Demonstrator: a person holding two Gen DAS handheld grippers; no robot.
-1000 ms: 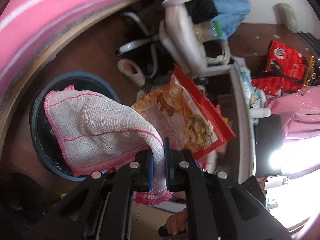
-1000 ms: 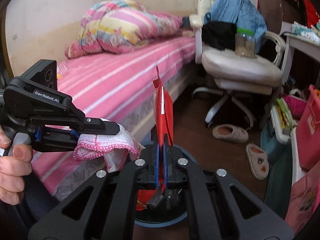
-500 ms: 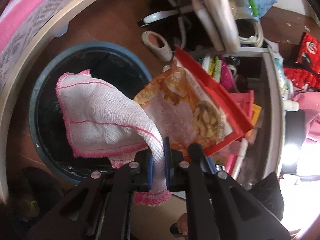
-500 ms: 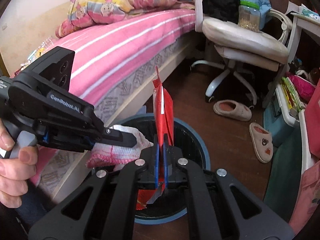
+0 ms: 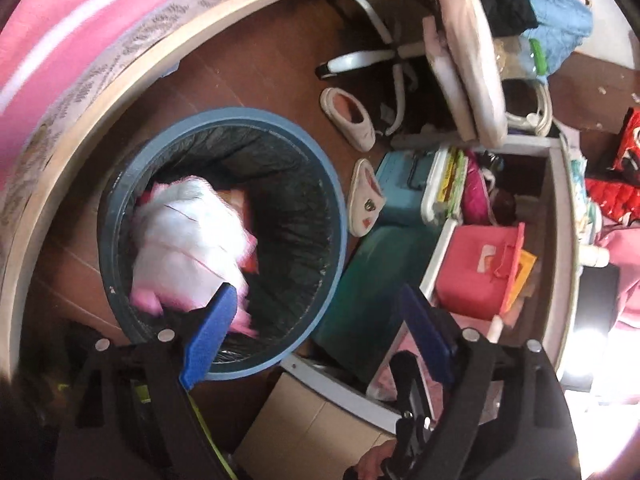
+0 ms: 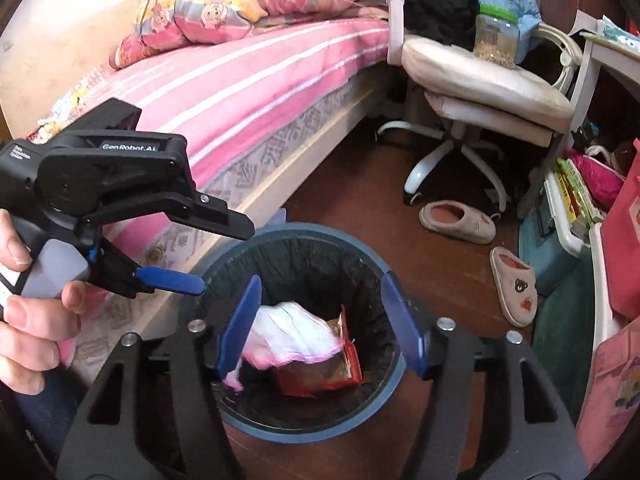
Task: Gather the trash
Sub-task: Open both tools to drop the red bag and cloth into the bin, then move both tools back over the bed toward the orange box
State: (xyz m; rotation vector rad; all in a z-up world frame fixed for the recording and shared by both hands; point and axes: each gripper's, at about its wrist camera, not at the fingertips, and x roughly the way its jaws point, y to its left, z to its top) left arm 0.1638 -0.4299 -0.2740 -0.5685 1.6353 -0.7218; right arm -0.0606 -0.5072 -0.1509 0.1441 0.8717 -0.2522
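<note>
Drop step: left gripper [image 6: 202, 256] and right gripper [image 6: 320, 324] jaws are opening, nothing between them; white pink-edged cloth [image 6: 294, 336] and red snack bag [image 6: 340, 372] are in the round blue bin [image 6: 394, 376]. Next, I guess: find more trash.

Left gripper [image 5: 320, 312] with jaws opening and nothing between them; white, pink-edged cloth [image 5: 188, 240], blurred, beyond the left finger inside the blue bin [image 5: 332, 184].

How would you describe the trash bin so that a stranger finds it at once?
Start at the pink striped bed; the trash bin stands on the brown floor beside its frame. It alone is round, blue-rimmed and lined with a black bag, holding a white cloth and a red snack bag.
</note>
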